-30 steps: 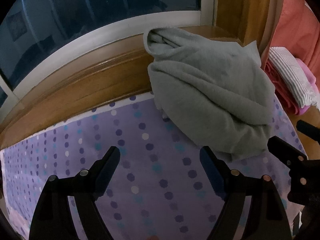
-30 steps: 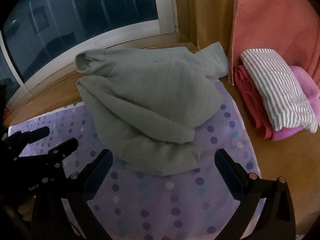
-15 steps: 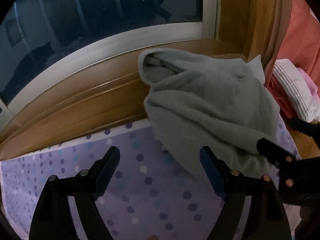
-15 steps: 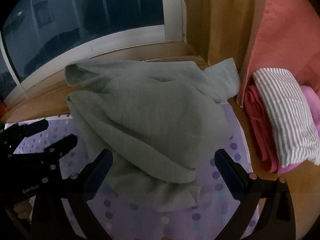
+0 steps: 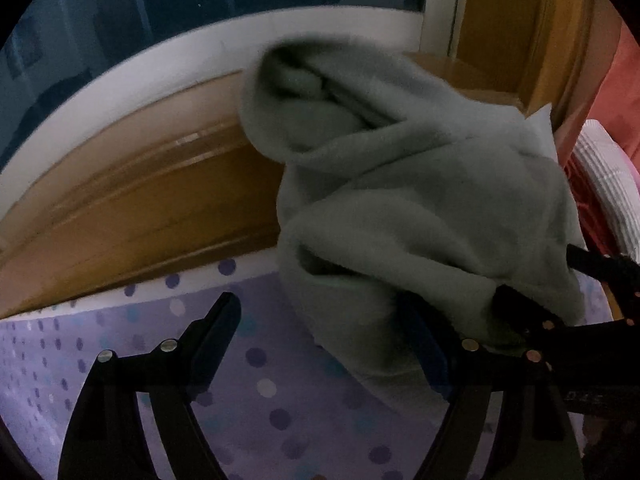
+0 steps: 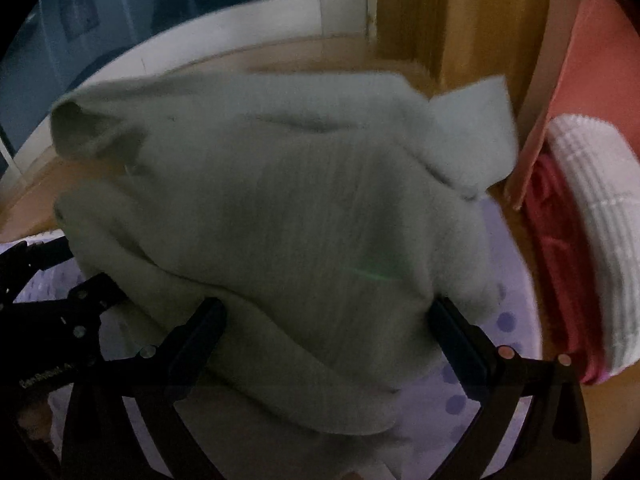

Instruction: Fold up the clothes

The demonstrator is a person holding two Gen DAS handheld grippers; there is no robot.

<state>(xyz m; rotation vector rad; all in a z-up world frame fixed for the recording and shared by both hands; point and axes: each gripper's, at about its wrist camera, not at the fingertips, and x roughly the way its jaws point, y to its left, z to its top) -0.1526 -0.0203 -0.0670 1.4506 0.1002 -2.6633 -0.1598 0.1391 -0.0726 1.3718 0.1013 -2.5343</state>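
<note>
A crumpled grey garment (image 5: 420, 200) lies heaped on a purple dotted cloth (image 5: 160, 320), with its far end up against the wooden window ledge. My left gripper (image 5: 320, 316) stands open at the heap's near left edge; the grey fabric covers its right finger. In the right wrist view the grey garment (image 6: 280, 208) fills the middle, and my right gripper (image 6: 328, 316) is open with its fingers spread around the garment's near edge. The left gripper (image 6: 60, 312) shows at the left of that view, the right gripper (image 5: 560, 292) at the right of the left wrist view.
A wooden ledge (image 5: 140, 200) and a white window frame (image 5: 160, 56) run behind the cloth. Folded clothes, striped white on pink and red (image 6: 584, 248), are stacked at the right beside an orange-red cushion (image 6: 600, 60).
Both grippers have moved forward to the grey garment, which now looms much larger. The fabric now lies between the right gripper's fingers and over the left gripper's right finger.
</note>
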